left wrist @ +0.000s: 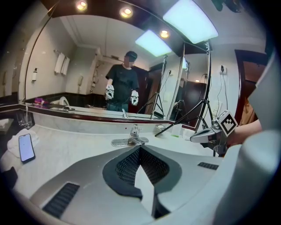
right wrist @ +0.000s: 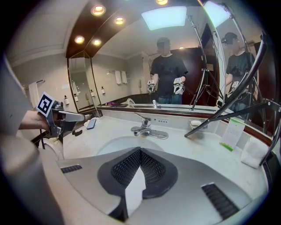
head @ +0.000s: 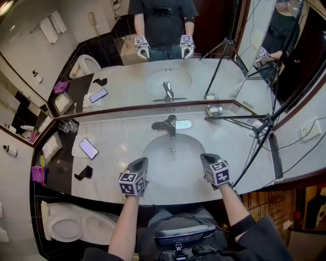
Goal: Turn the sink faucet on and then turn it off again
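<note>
At the counter's front edge, left gripper [head: 139, 164] and right gripper [head: 208, 159] hover with jaws closed on nothing. Beyond the basin [head: 154, 154], the faucet [head: 170, 124] stands untouched. Closed tips may slip off its smooth lever, likely jerking it sideways.

A wide mirror [head: 127, 86] spanned the wall beyond the fingers [head: 138, 165], spotlights [right wrist: 97, 9] glowed overhead, a toilet [head: 66, 224] stood left of them

Sink [head: 158, 153] set mid-desk [head: 117, 132]; faucet [head: 170, 124] at its far rim, mirror [head: 127, 81] behind. Phone [head: 88, 148] left of sink; soap dish [head: 214, 110] far right. Left gripper [head: 141, 162] and right gripper [head: 207, 158] over near rim, well apart.
</note>
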Available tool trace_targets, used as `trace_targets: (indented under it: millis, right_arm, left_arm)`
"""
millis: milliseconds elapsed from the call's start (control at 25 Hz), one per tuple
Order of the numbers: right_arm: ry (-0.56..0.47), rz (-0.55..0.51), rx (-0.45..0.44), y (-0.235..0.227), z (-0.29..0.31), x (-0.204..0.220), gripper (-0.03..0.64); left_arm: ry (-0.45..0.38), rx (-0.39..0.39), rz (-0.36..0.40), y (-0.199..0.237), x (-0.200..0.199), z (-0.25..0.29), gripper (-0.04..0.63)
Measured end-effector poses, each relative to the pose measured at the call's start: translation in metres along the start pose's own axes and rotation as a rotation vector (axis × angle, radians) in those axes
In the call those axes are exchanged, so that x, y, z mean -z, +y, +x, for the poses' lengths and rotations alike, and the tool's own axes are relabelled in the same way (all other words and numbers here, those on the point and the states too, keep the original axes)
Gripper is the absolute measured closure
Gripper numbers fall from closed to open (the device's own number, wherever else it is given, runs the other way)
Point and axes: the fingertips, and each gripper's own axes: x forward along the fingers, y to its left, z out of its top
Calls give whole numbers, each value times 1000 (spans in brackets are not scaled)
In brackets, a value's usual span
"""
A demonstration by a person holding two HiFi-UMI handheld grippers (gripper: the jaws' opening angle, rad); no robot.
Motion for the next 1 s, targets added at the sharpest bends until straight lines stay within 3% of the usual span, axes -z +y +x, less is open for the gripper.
trace_targets:
  millis: [520, 1000]
  right_arm:
    - [11, -2, -12, -1, 8, 1, 595]
    - [26, 17, -37, -6, 37, -3, 595]
  left_arm:
    - [21, -14, 87, -4, 1, 19, 591]
    - [99, 54, 273, 0, -18, 91, 471]
